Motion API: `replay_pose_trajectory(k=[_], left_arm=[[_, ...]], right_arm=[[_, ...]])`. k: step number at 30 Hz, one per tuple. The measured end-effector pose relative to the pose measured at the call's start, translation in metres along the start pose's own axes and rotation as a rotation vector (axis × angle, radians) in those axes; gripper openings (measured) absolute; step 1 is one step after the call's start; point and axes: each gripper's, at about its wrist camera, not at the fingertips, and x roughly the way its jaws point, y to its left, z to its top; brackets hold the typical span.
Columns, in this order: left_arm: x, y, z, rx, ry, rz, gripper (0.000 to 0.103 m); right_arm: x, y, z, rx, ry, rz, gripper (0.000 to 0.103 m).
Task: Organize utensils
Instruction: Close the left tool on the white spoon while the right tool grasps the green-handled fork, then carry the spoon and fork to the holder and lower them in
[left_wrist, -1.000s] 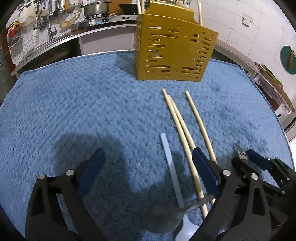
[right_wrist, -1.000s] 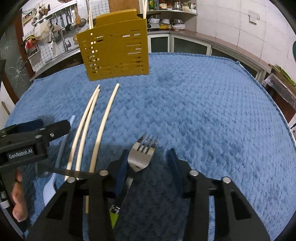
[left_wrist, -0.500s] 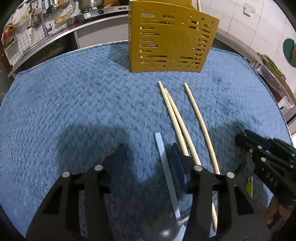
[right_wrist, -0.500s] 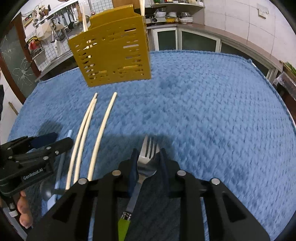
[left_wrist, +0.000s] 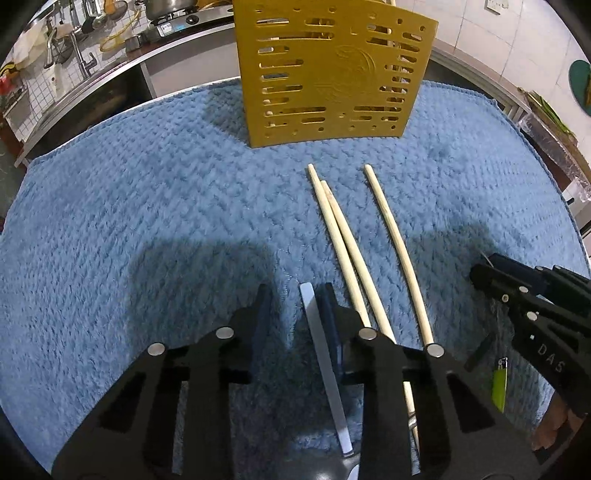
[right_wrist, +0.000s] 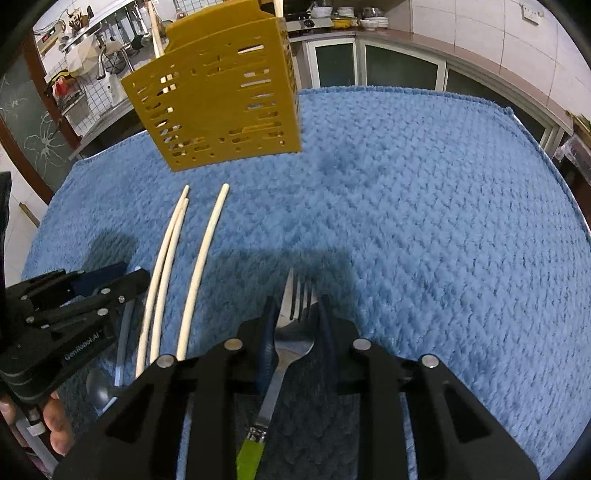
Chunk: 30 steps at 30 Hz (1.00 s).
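Fork (right_wrist: 295, 317), long axis toward upper frame, lay pinched in right hand-held gripper (right_wrist: 295, 314), yellow holder (right_wrist: 218, 107) up-left beyond.

Sharp, evenly lit; soft shadows near tools; fisheye-curved edges.

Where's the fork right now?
In the right wrist view the fork lies on the blue towel between the right gripper's fingers, tines toward the yellow holder, right of the three chopsticks.

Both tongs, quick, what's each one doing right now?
Left tongs: just closing around the spoon handle; one pad touches, grip not confirmed.
Right tongs: closed on the fork.
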Motion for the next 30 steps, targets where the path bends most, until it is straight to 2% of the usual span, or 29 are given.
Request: replay_pose_trajectory(k=[4,18,20,23,25,30], left_arm=[[0.0,0.005,0.001,-0.019,-0.004,-0.016,0.01],[-0.009,0.023,-0.002,-0.062,-0.032,-0.084,0.01],[-0.014,0.025,-0.003,-0.068,-0.051,-0.094,0.01],[-0.028,0.029,-0.002,-0.071,-0.105,-0.068,0.01],[-0.038,0.034,0.0,-0.077,-0.146,-0.06,0.009],[-0.061,0.048,0.005,-0.112,-0.226,-0.08,0.008]], right_arm=[[0.0,0.003,0.0,-0.007,0.002,-0.011,0.022],[-0.009,-0.001,-0.003,0.016,-0.054,0.01,0.019],[-0.011,-0.001,-0.003,0.018,-0.072,0.011,0.018],[-0.018,-0.001,-0.001,0.023,-0.115,0.025,0.016],[-0.026,-0.001,0.001,0.025,-0.148,0.034,0.003],[-0.041,0.001,0.003,0.012,-0.21,0.037,0.003]])
